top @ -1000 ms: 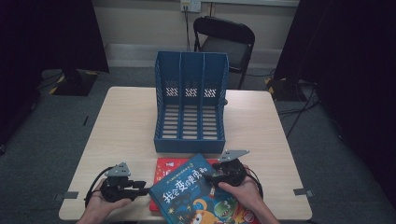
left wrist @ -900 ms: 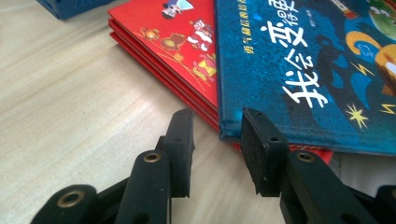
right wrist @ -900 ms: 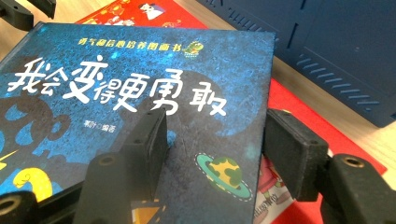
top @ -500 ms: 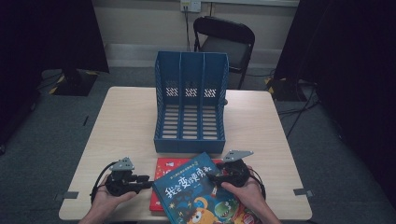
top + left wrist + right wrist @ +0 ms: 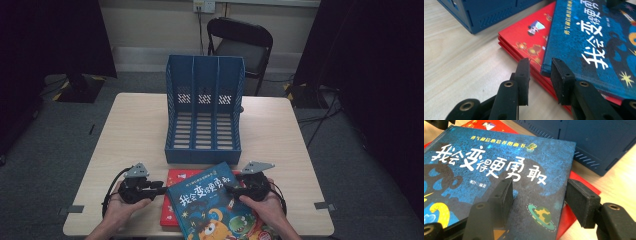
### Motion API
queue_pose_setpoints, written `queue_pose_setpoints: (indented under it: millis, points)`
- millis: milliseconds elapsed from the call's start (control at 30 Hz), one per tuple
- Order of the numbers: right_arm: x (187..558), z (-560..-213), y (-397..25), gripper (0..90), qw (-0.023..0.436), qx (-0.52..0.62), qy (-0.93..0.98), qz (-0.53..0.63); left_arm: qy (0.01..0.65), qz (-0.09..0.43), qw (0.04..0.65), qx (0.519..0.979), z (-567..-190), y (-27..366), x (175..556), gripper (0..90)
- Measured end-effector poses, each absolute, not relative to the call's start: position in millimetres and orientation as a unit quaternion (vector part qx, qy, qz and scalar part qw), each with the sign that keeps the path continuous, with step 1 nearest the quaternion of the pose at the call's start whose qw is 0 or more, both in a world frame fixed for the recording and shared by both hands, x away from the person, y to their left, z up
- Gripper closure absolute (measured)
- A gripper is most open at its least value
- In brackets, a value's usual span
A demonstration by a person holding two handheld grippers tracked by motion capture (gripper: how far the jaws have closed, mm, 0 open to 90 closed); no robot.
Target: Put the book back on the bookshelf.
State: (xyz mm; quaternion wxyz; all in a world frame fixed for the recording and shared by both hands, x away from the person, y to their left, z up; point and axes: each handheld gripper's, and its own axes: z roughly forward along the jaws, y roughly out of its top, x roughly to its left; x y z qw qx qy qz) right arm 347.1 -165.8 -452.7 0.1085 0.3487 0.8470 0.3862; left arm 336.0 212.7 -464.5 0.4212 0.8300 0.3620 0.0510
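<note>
Since half a second ago, both grippers are sitting almost where they were, the left gripper (image 5: 150,185) having crept slightly toward the books, while the blue book (image 5: 217,207) is keeping its tilted place.

That blue book is lying at the lower middle of the high view, on top of the red book (image 5: 172,200), turned so its upper corner is pointing toward the blue file rack (image 5: 204,117). In the left gripper view the jaws are standing a little apart, straddling the near corner of the blue book (image 5: 586,47) without visibly pressing it, one jaw over the red book (image 5: 529,37). In the right gripper view the right gripper (image 5: 539,200) is holding its jaws wide apart over the blue book's (image 5: 499,165) cover near its right edge; whether they are touching it cannot be told.

Just above the books, the rack's front edge is lying near them. Bare table (image 5: 135,130) is stretching away to the left and right of the rack, and the books are lying close to the bottom edge of the table.
</note>
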Motion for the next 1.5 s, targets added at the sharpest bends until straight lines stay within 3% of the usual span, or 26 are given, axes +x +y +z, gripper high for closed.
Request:
queue_pose_setpoints:
  millis: [367, 567, 733, 800, 1100, 1500]
  points:
    - [346.6, -453.2, -174.1, 40.1, 0.12, 0.364, 0.838, 0.387, 0.389, 0.068, 0.433, 0.81, -467.4, 204.3, 350.2, 67.6]
    - [347.6, -453.5, -175.2, 40.2, 0.115, 0.367, 0.837, 0.389, 0.385, 0.035, 0.447, 0.807, -464.1, 201.6, 338.7, 64.7]
    - [348.1, -453.8, -176.0, 40.1, 0.112, 0.368, 0.837, 0.389, 0.376, 0.004, 0.453, 0.809, -467.2, 192.8, 327.8, 56.6]
    - [347.9, -454.0, -176.1, 40.2, 0.112, 0.369, 0.836, 0.391, 0.369, 0.014, 0.443, 0.817, -465.7, 190.5, 326.1, 53.0]
    - [344.6, -453.5, -174.5, 39.9, 0.127, 0.376, 0.832, 0.387, 0.379, 0.02, 0.45, 0.808, -467.5, 189.3, 340.0, 55.6]
    - [340.2, -452.2, -176.8, 40.1, 0.123, 0.375, 0.836, 0.382, 0.387, 0.051, 0.43, 0.814, -464.3, 175.9, 371.4, 50.2]
